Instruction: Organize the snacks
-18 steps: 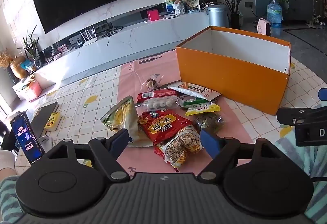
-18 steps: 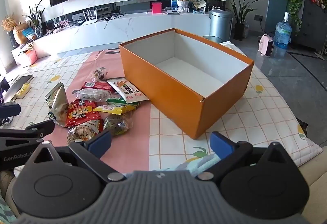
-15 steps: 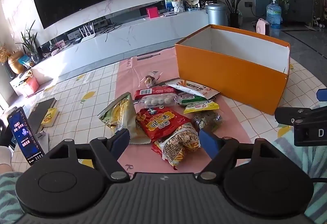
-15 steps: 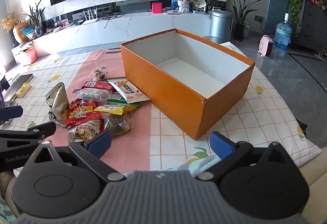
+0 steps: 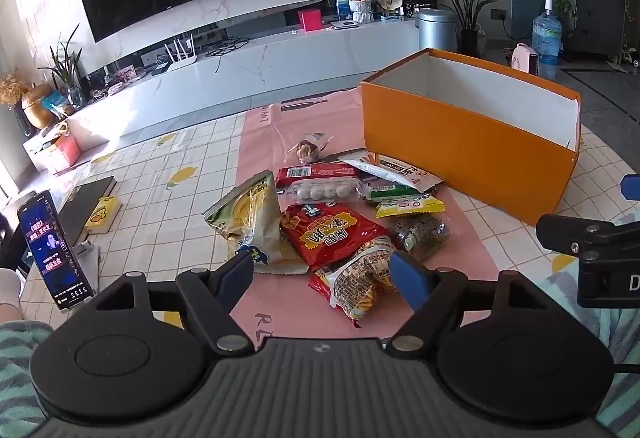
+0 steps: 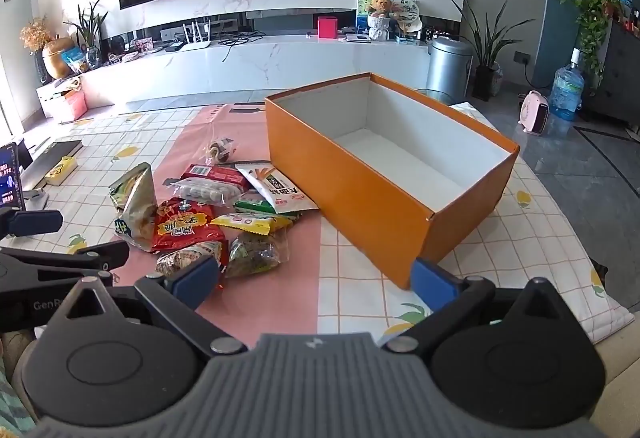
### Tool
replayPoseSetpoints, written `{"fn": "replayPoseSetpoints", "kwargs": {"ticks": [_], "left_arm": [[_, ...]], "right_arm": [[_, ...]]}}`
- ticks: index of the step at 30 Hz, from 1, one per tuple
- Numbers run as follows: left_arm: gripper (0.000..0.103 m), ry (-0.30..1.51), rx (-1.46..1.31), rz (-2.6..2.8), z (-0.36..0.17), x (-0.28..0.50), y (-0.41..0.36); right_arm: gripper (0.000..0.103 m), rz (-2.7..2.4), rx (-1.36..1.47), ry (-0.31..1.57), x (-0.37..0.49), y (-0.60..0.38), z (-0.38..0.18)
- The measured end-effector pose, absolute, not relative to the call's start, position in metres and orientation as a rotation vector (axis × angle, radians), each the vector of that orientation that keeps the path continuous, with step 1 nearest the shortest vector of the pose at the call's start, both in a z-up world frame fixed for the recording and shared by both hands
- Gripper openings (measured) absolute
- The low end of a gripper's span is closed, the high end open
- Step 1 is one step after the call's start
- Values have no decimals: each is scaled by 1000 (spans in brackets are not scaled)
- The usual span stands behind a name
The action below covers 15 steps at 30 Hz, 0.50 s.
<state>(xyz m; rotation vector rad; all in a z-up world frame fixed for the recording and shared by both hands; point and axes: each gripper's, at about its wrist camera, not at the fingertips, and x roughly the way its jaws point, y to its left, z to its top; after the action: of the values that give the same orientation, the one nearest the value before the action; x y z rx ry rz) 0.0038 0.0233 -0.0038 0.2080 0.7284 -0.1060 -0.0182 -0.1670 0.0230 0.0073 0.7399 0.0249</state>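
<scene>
A pile of snack packets lies on the pink runner, with a red bag [image 5: 330,234] [image 6: 182,226] in its middle, a green and yellow bag [image 5: 248,216] at its left and a patterned bag [image 5: 362,280] nearest me. An open orange box [image 5: 460,146] [image 6: 360,194] stands to the right of the pile, and its white inside is bare. My left gripper [image 5: 324,274] is open and empty, just short of the patterned bag. My right gripper [image 6: 316,278] is open and empty, between the pile and the box's near corner.
A phone [image 5: 54,250] on a stand and a dark flat case [image 5: 86,204] sit at the table's left. The table edge lies right of the box [image 6: 592,302]. A TV console, a bin and plants stand beyond the table.
Both grippers have edged a little toward the table; the snacks and box look slightly nearer. Nothing on the table has moved.
</scene>
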Motion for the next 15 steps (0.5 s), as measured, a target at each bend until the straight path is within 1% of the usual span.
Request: {"fn": "replayPoseSetpoints", "kwargs": {"ticks": [15], "left_arm": [[91, 719, 178, -109, -1, 2, 31]], "right_arm": [[99, 15, 7, 750, -19, -161, 26]]}}
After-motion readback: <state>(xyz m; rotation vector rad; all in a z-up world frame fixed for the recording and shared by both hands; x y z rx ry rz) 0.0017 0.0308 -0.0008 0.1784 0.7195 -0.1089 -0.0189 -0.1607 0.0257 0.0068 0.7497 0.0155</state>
